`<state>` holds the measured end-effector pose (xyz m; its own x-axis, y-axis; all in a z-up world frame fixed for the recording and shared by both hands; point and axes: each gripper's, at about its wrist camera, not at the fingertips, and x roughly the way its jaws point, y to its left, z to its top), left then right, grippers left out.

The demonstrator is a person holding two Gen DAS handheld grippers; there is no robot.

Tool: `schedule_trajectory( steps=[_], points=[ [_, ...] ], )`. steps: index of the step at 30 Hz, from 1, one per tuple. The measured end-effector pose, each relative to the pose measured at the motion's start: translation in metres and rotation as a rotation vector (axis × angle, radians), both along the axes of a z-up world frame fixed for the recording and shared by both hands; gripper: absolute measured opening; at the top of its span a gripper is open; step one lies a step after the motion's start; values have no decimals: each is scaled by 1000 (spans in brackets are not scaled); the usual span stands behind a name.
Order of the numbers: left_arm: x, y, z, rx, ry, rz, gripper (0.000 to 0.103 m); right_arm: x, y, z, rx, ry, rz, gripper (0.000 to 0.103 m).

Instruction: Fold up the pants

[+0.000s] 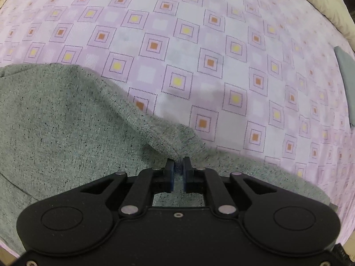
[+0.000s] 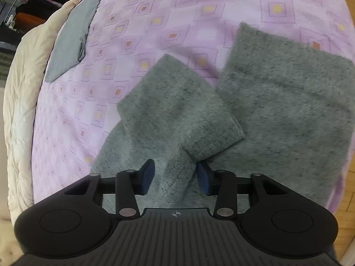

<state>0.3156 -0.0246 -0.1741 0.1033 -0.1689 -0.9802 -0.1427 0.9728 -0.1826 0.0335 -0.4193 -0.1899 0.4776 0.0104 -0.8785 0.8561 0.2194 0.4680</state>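
Note:
Grey speckled knit pants (image 1: 62,119) lie on a pink patterned bedsheet (image 1: 199,44). My left gripper (image 1: 179,166) is shut on a raised fold of the pants' edge, with fabric pinched between the blue pads. In the right wrist view the pants (image 2: 288,102) spread across the bed, one leg (image 2: 177,102) angled left over the other part. My right gripper (image 2: 175,173) is open, its jaws wide apart on either side of a folded strip of the pants.
A folded grey cloth (image 2: 73,37) lies on the sheet (image 2: 155,22) at the far left, also at the right edge of the left wrist view (image 1: 346,84). A cream duvet (image 2: 24,88) bunches beyond it. Wooden floor (image 2: 346,199) shows at the right.

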Motion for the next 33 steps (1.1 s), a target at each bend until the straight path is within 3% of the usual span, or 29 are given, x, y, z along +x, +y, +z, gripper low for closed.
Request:
schedule_trajectory(
  steps=[1,2,3,5,13,19,20,21,22,24,27,30,33],
  points=[
    [-1,1,0,-6,-2,1,15,1,1,-1,9,10,-1,5],
    [0,2,-2,-10,-2,4,23,0,1,3,1,14,1,6],
    [-1,3,-3,-16,-1,7,37,0,2,8,-29,2,5,5],
    [-3,5,-4,-27,3,13,51,3,6,19,-86,-18,38,5],
    [3,15,-15,-127,48,88,59,5,-4,67,-174,-77,105,5],
    [11,7,-30,-117,74,106,61,17,-11,84,-208,-84,176,5],
    [13,6,-30,-109,70,104,56,20,-11,86,-206,-79,189,5],
    [16,4,-29,-95,53,104,11,26,-15,85,-204,-72,201,5],
    [19,2,-25,-88,32,95,6,33,-18,86,-202,-64,216,5],
    [23,0,-7,-99,-28,90,4,47,-23,92,-213,-64,249,5],
    [14,-1,44,-93,-161,82,4,55,-26,120,-259,-187,295,5],
    [-27,10,102,-111,-317,75,4,43,-24,156,-334,-306,369,5],
    [-87,25,129,-126,-373,78,5,12,-21,164,-350,-281,417,5]
  ],
)
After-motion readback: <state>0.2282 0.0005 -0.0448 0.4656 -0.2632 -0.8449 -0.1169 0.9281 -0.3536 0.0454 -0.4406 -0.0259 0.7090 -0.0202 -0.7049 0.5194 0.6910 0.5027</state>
